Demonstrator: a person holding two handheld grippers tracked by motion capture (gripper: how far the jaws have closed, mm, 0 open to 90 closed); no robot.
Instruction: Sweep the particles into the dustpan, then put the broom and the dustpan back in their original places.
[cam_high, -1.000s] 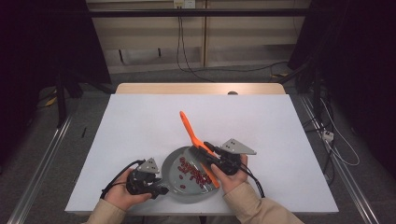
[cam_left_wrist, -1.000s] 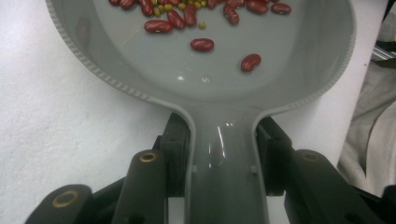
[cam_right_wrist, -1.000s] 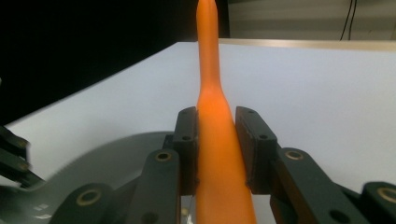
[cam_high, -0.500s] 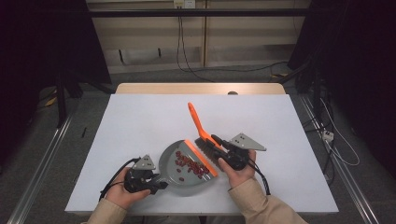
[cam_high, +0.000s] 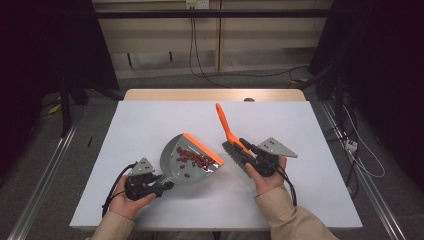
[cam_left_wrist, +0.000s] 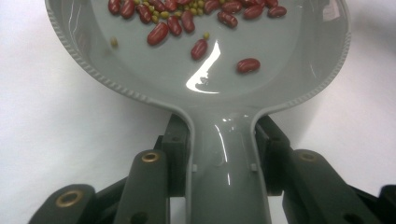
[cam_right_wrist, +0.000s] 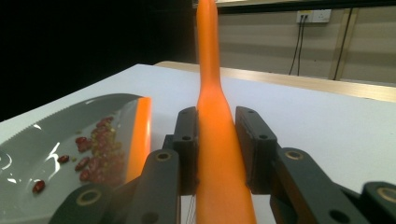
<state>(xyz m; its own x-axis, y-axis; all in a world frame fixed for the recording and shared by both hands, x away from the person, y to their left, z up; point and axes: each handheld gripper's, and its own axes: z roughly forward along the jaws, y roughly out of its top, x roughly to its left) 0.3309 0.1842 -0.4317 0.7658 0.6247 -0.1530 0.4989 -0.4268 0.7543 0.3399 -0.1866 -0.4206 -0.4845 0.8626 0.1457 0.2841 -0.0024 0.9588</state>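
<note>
Sweeping looks pretty much done: the beans (cam_high: 194, 158) are all piled in the grey dustpan (cam_high: 187, 165) sitting on the white table (cam_high: 150, 125), and I can't spot any strays on it. The left gripper (cam_high: 167, 185) is clamped on the dustpan handle, and the right gripper (cam_high: 243, 145) is squeezing the orange brush (cam_high: 226, 125) just right of the pan, so what's left is probably dumping the beans or setting the tools down.

Lab recording space, white table (cam_high: 150, 120), dark curtains (cam_high: 45, 45), floor rails (cam_high: 45, 170), trailing cables (cam_high: 200, 60)
</note>
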